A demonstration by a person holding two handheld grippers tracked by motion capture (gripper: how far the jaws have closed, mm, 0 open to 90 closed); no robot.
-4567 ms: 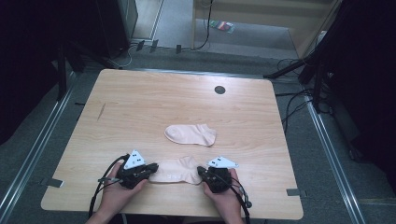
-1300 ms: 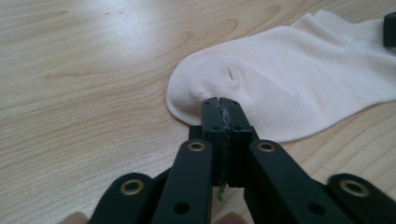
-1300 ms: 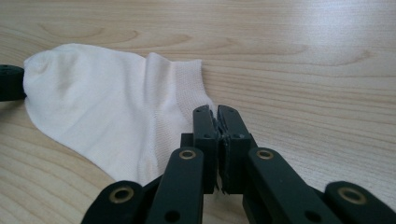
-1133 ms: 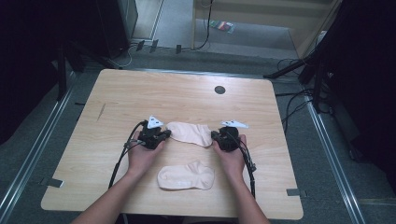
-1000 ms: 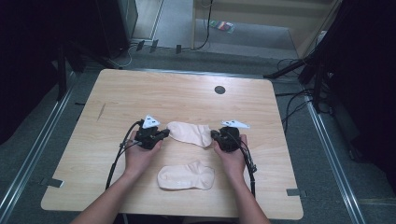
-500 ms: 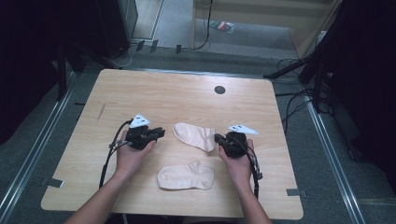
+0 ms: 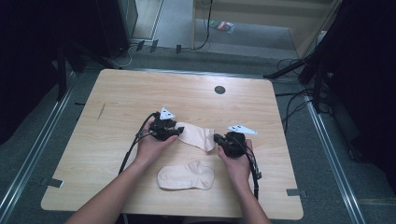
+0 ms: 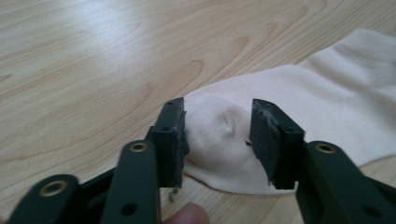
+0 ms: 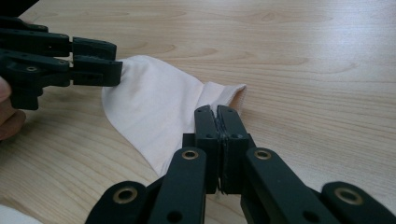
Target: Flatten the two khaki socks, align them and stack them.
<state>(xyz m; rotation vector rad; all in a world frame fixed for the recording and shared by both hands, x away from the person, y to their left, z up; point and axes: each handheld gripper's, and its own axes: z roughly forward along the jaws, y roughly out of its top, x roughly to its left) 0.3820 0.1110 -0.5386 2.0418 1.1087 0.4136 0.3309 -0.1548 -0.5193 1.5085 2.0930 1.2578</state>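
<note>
Left gripper (image 8: 217,140): jaws just opening, parted around cream cotton sock's (image 7: 198,136) toe.
Right gripper (image 9: 218,123): clenched on sock's cuff edge.

Cream sock (image 7: 197,136) lies flat on table, above folded sock (image 7: 186,176).

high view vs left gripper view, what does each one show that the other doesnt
High view alone: the second sock lying near the person, the right gripper shut on the far sock's edge, both hands, the table's dark round hole.

Left gripper view alone: the gap between its two pads and the sock's bunched toe between them, unpinched, the jaws having just been opening.

Both: the far sock, the wooden table and the left gripper.
</note>
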